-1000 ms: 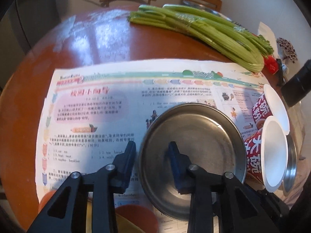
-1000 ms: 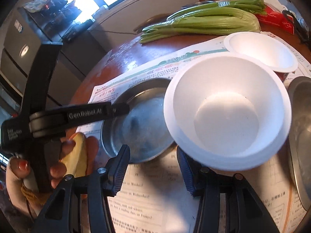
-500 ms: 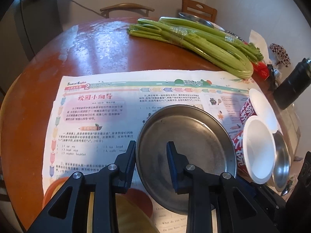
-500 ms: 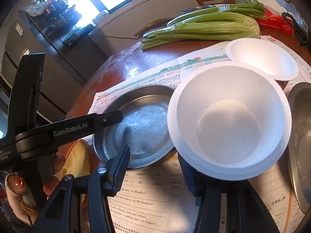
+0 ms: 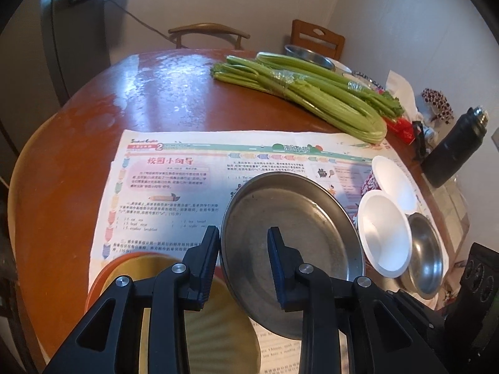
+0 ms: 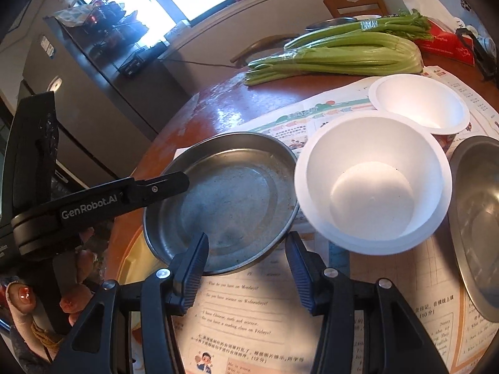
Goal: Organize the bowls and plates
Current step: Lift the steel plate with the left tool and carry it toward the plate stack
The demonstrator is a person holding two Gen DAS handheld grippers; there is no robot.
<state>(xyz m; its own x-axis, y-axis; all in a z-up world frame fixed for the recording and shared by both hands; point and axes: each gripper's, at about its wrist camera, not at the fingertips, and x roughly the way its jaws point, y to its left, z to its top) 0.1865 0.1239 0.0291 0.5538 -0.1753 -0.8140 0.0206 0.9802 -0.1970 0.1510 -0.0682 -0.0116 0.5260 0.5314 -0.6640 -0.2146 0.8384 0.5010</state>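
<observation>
The left gripper [image 5: 243,258] has its jaws spread wide, one on each side of the near rim of the round shallow steel plate [image 5: 299,218], without pinching it. The right gripper [image 6: 246,265] is open too and holds nothing; the same steel plate [image 6: 224,199] lies just past its left finger, at 11 o'clock. At 1 o'clock from it is the white foam bowl [image 6: 371,187], and I cannot tell if its rim touches the plate. Behind, at 1 o'clock, sits a second white foam bowl [image 6: 421,109]. At 3 o'clock lies another steel plate [image 6: 477,218]. All rest on the printed newspaper [image 6: 280,311]. Farther, green celery stalks [image 6: 336,53] lie on the round brown wooden table [image 5: 78,155].
</observation>
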